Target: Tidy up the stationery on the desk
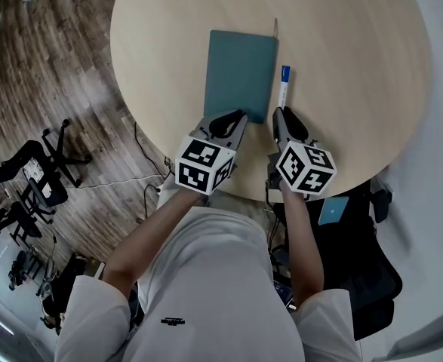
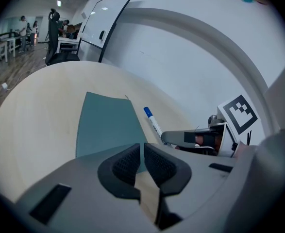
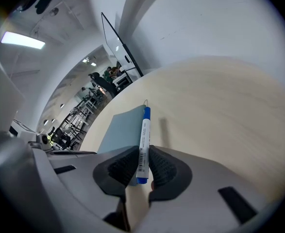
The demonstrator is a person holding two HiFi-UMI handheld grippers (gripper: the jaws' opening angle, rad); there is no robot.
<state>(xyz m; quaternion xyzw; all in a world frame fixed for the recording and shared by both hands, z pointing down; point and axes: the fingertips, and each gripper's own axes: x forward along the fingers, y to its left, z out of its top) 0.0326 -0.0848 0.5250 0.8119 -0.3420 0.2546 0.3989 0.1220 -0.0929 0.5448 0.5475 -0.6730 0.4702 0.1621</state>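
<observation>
A teal notebook (image 1: 241,74) is seen lying flat and closed on the round pale wooden table (image 1: 357,66), and everything else is placed from it. A thin strand (image 1: 275,27) is seen sticking out past the notebook's far right corner. The left gripper (image 2: 142,160) is held at the notebook's near edge, pointed down and away across the cover; its jaws are brought together, and nothing is seen between the dark ribbed pads (image 2: 125,163). Whether the notebook is touched by them cannot be told. The right gripper (image 3: 143,168) is held just right of the notebook's near right corner, and its jaws are clamped on a white marker pen (image 3: 143,135). The pen is gripped near its blue near end, while its blue-capped far end is pointed away along the notebook's right edge. The pen's shadow is cast on the table on the side away from the notebook. A cube with square black-and-white markers (image 1: 204,164) is carried on each gripper, nearer the person than the notebook.
</observation>
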